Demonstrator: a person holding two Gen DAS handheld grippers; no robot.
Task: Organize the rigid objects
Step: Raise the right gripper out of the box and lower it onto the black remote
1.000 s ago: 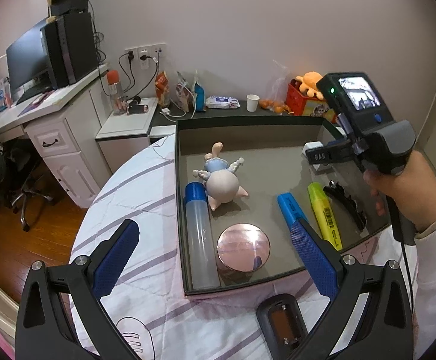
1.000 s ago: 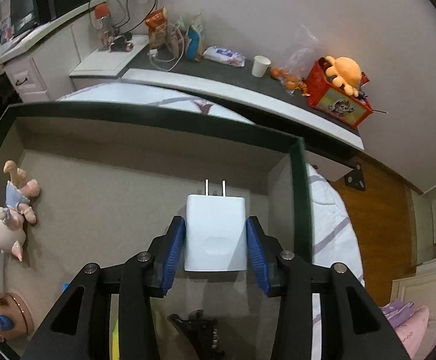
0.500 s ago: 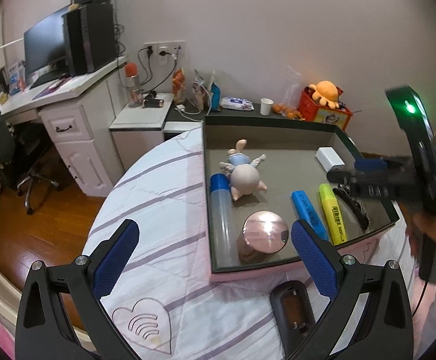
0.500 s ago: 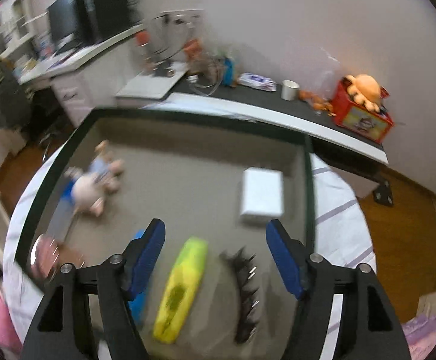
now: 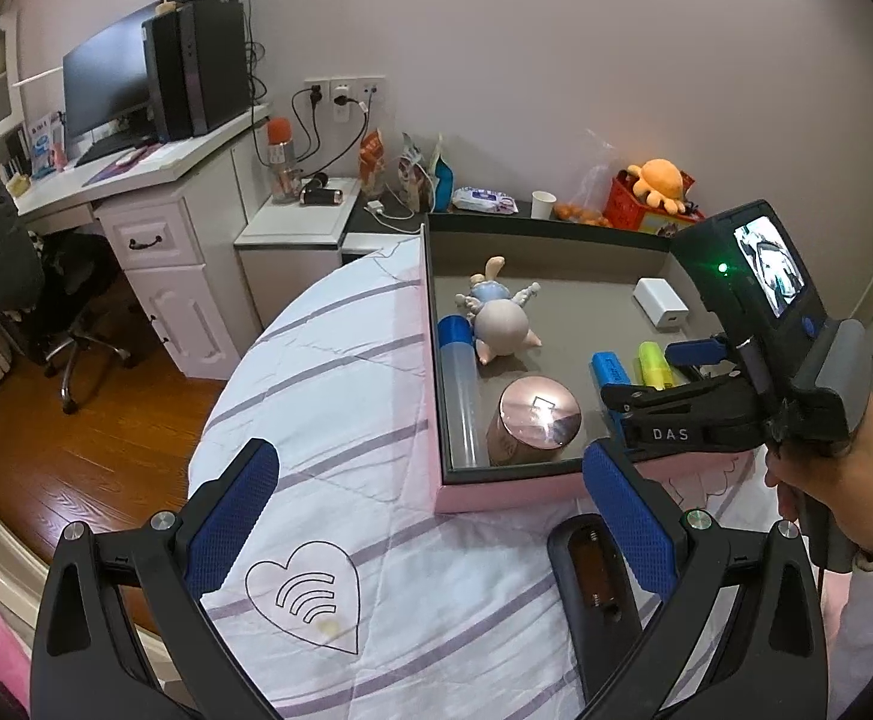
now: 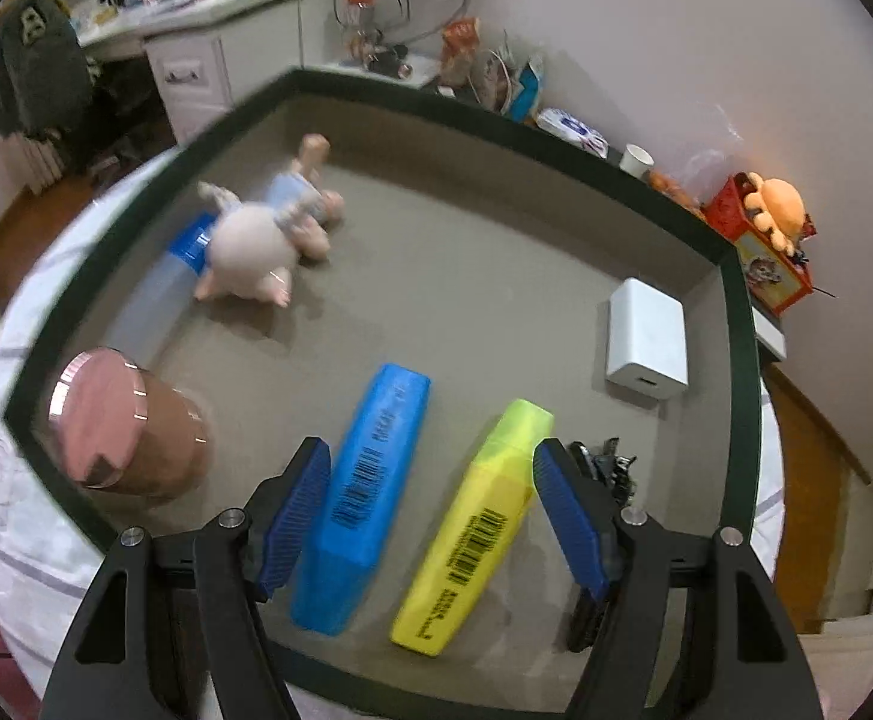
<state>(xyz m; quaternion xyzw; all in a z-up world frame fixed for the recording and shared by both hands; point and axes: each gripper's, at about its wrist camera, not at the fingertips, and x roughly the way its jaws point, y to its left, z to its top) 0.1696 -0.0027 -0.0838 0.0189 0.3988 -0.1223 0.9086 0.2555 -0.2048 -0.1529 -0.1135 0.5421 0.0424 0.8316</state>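
The dark-rimmed box [image 6: 736, 324] holds a white charger [image 6: 646, 336] lying flat in its far right corner. Nearer lie a blue highlighter [image 6: 370, 492], a yellow highlighter [image 6: 478, 522] and a black hair clip [image 6: 607, 468]. My right gripper [image 6: 430, 459] hovers open above the two highlighters, its pads touching nothing. At the box's left are a pig toy [image 6: 256, 246], a blue-capped tube [image 6: 184, 246] and a pink-lidded jar [image 6: 118, 420]. My left gripper [image 5: 430, 468] stands open over the tablecloth in front of the box [image 5: 496, 489]. A black oblong device [image 5: 592, 576] lies by its right finger.
The round table wears a white cloth with purple stripes [image 5: 328, 396]. Behind the box a dark shelf carries a paper cup [image 5: 543, 204], a wipes pack and an orange plush [image 5: 658, 180]. A white desk [image 5: 154, 228] and an office chair stand to the left.
My right gripper opened and let go of the white charger, which now lies in the box's far right corner, then drew back over the highlighters. My left gripper pulled back from the box.
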